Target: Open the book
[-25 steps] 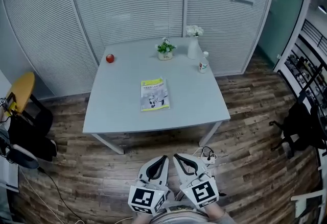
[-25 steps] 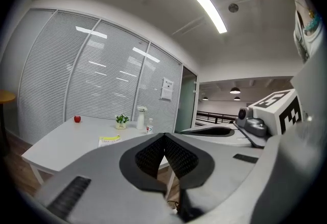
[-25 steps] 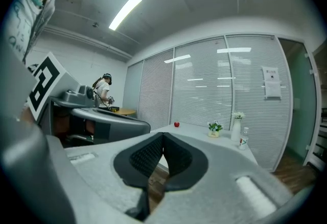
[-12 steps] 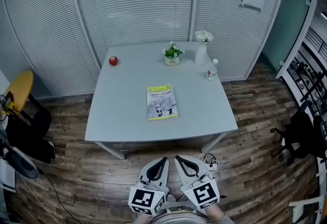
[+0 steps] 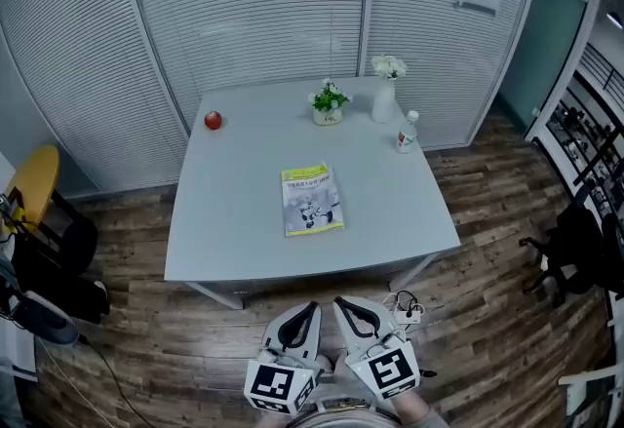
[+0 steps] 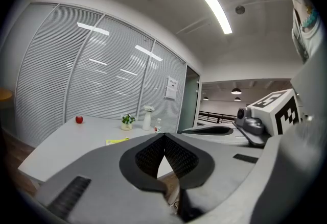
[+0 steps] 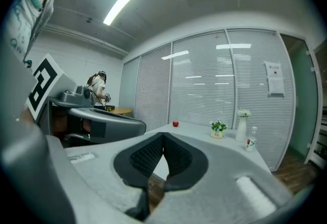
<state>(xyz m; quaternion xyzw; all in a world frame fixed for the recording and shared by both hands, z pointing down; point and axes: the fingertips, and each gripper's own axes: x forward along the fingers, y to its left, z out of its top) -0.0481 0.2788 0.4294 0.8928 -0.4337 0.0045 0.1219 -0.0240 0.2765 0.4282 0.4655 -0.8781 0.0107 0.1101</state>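
Note:
A closed book (image 5: 312,199) with a yellow-green and grey cover lies flat near the middle of the pale grey table (image 5: 224,221); its yellow edge shows as a thin sliver in the left gripper view (image 6: 117,141). Both grippers hang side by side over the wooden floor, well short of the table's near edge. My left gripper (image 5: 311,307) (image 6: 164,137) is shut with nothing between its tips. My right gripper (image 5: 340,304) (image 7: 163,135) is shut and empty too. Both point level toward the table.
At the table's far side stand a red apple (image 5: 213,120), a small potted plant (image 5: 329,102), a white vase with flowers (image 5: 386,93) and a small bottle (image 5: 407,132). Slatted glass walls stand behind. A power strip with cables (image 5: 403,305) lies on the floor; a black chair (image 5: 570,251) stands right.
The table and book have slid lower and rightward in the head view and look slightly nearer. Both grippers stay shut, side by side at the bottom of the picture.

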